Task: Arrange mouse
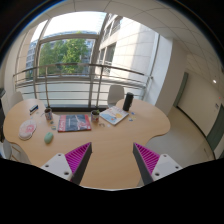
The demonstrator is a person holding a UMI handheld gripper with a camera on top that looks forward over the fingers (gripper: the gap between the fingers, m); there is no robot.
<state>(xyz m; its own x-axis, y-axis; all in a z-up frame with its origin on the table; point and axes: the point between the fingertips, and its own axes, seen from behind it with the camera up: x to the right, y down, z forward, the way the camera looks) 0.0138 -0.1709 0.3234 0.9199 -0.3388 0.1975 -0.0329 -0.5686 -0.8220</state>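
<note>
The round wooden worktop (120,140) spreads ahead of me. A colourful mat (74,122) lies toward its far edge, with papers (113,116) beside it. The pale mouse (48,137) sits near the left edge. My tool (113,158) is open, holding nothing.

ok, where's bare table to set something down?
Bare: the wide table stretch just ahead of the open tongs, running right toward the edge past the papers. Crowded: the far left, where the mouse, magazine, cup and small items bunch up.
</note>
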